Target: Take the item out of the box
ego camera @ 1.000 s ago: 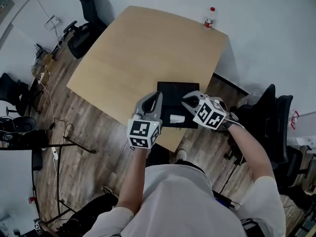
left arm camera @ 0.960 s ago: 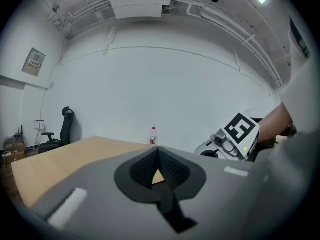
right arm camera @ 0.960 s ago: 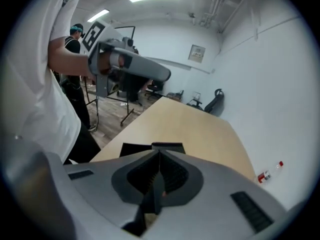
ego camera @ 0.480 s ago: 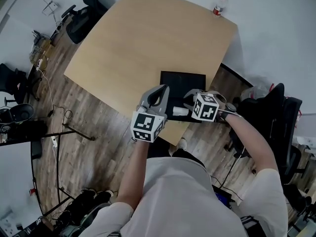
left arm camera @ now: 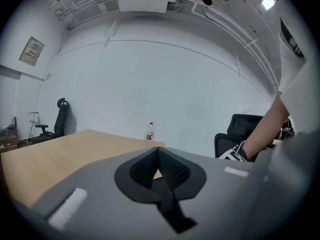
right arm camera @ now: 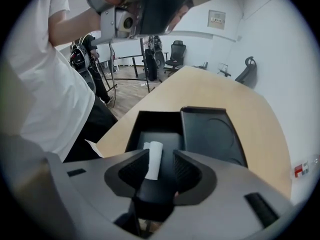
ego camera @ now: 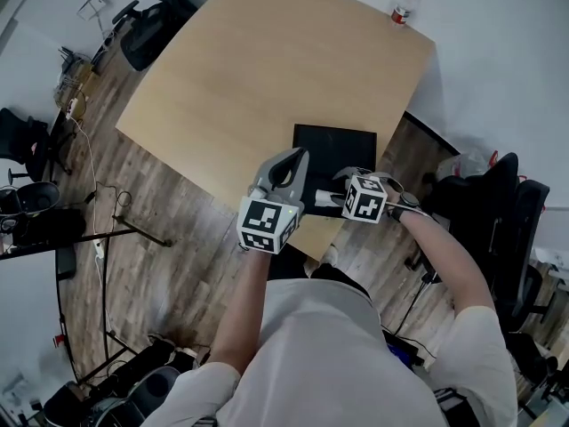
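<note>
A black box (right arm camera: 154, 128) lies open near the table's front edge, its lid (right arm camera: 210, 134) flat beside it. In the head view the box (ego camera: 333, 149) sits just beyond both grippers. A small white roll (right arm camera: 153, 161) lies between the jaws of my right gripper (right arm camera: 160, 153), low over the box's tray. These jaws are opening, and a gap shows between the roll and the right pad. My right gripper (ego camera: 340, 183) hovers at the box's near edge. My left gripper (ego camera: 298, 156) is held up to the left of the box, its jaws (left arm camera: 158, 151) shut on nothing.
The light wooden table (ego camera: 267, 60) carries a plastic bottle (ego camera: 404, 5) at its far corner, also seen from the left gripper (left arm camera: 149, 131). Black office chairs stand at the far left (ego camera: 151, 34) and at the right (ego camera: 498, 212). Wooden floor surrounds the table.
The right gripper has drawn back toward the box's near edge, with the white roll at its tips. The left gripper has stayed beside the box.
</note>
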Demonstrator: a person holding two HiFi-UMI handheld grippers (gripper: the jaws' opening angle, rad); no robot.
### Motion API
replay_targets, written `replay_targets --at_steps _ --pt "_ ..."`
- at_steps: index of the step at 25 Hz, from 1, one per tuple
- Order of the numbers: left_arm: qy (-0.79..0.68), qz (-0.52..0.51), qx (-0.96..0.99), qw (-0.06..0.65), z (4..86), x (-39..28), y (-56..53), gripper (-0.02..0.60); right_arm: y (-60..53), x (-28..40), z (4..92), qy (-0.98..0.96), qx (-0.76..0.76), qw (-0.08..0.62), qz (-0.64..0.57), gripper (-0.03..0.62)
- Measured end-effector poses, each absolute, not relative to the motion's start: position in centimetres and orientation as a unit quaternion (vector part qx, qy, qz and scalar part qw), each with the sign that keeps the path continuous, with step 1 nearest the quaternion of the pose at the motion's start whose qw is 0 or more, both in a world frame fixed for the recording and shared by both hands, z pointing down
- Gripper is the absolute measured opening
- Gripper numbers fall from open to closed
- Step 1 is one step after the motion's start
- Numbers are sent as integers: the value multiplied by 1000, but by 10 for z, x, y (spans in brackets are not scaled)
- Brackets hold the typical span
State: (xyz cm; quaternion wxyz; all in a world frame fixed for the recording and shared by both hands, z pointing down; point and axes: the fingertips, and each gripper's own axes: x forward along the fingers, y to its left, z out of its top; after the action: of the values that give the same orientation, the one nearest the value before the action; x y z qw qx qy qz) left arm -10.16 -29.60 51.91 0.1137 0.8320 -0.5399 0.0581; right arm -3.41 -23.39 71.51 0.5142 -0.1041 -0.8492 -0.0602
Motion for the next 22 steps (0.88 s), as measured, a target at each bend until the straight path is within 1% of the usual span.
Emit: replay_targets --at_steps 3,11,22 --pt "-539 58 833 112 518 -102 -297 5 -225 -34 726 -843 -113 523 -59 122" --pt "-535 62 834 118 519 -103 -298 6 -218 -32 756 -828 -112 546 -52 178" --pt "-539 62 832 121 521 -112 -299 6 -217 -30 781 -816 -107 568 -27 179"
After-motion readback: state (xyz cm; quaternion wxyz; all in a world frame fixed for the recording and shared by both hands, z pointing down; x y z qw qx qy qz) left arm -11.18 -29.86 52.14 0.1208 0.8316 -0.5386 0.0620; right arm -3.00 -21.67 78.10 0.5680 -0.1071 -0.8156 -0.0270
